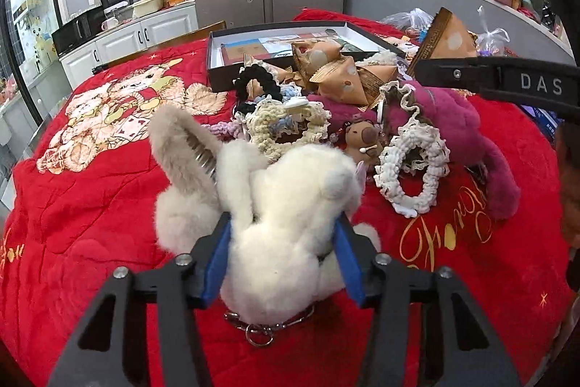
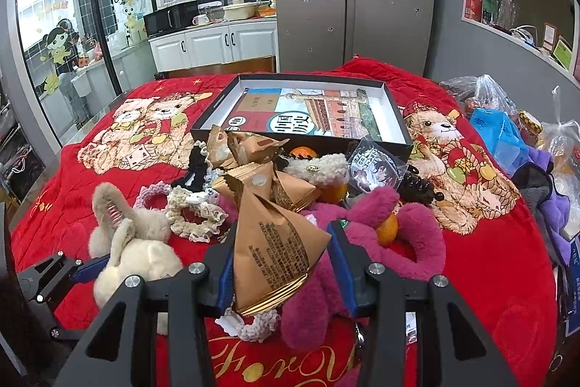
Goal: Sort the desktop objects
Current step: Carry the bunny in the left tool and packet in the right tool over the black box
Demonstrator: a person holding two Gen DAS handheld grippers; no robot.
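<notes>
White plush rabbit keychain [image 1: 290,223], fluffy and long-eared, with a metal ring and chain at its near end, lying on the red quilted cover [image 1: 90,223] at the near edge of the pile, against a beige fur hair clip [image 1: 181,151]. Tan pyramid-shaped paper packet [image 2: 272,242] with printed text and a gold crimped seam, raised above a magenta plush toy [image 2: 406,242]. Beyond, more tan packets, cream crocheted scrunchies [image 1: 413,169], a small brown capybara figure [image 1: 364,136] and an open black shallow box [image 2: 398,133] holding a printed book. Red cover with teddy-bear embroidery and gold lettering spread over the counter; steel fridge, white cabinets and grey wall shelves behind. Left gripper [image 1: 282,260] angled downward, fingers clenched on the rabbit, blue pads sunk into the fur on both sides. Right gripper [image 2: 279,263] angled downward too, fingers grasping the packet.
</notes>
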